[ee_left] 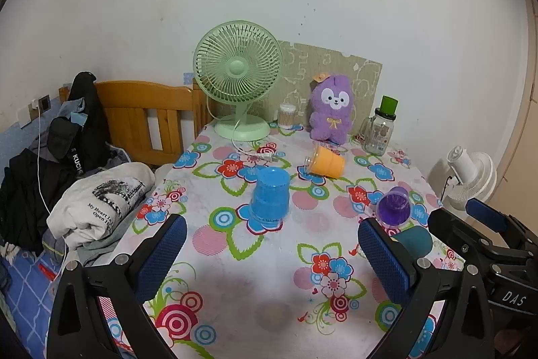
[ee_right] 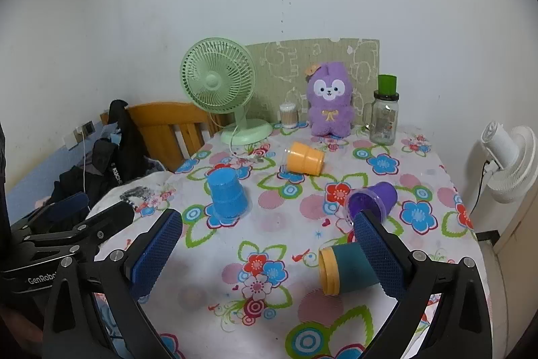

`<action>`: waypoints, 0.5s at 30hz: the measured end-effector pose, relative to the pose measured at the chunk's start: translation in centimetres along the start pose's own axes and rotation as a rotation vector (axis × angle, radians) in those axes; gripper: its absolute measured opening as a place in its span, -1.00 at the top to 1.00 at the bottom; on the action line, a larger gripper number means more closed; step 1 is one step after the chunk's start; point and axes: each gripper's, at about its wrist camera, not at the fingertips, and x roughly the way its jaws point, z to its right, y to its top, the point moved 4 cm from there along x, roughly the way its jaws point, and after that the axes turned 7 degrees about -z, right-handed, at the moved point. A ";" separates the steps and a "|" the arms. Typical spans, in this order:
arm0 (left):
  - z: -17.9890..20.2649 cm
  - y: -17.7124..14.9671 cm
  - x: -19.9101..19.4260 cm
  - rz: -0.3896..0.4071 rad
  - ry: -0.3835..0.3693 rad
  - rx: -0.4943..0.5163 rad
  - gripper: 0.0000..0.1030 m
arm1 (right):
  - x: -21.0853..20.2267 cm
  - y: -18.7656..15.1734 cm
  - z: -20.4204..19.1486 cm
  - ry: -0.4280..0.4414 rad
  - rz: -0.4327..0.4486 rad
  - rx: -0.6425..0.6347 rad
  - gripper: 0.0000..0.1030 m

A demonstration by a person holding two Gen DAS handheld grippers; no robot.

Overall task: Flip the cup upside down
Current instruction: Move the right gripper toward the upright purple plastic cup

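A blue cup stands upside down on the floral tablecloth. An orange cup lies on its side further back. A purple cup lies on its side to the right. A teal cup with a yellow rim lies on its side near the front right. My left gripper is open and empty above the table's front. My right gripper is open and empty, its right finger beside the teal cup.
A green fan, a purple plush toy, a cotton swab jar and a glass bottle with a green cap stand at the back of the table. A bed with clothes is on the left. A white fan is on the right.
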 end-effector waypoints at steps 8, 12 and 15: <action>0.7 -0.4 1.8 -0.038 0.000 0.016 -1.00 | 1.1 -0.8 1.0 0.002 -0.030 0.030 -0.99; 1.3 -1.1 3.1 -0.072 -0.001 0.026 -1.00 | 1.7 -1.2 2.0 0.000 -0.044 0.050 -0.99; 1.8 -1.2 4.2 -0.092 -0.006 0.040 -1.00 | 2.2 -1.1 3.2 -0.006 -0.057 0.073 -0.99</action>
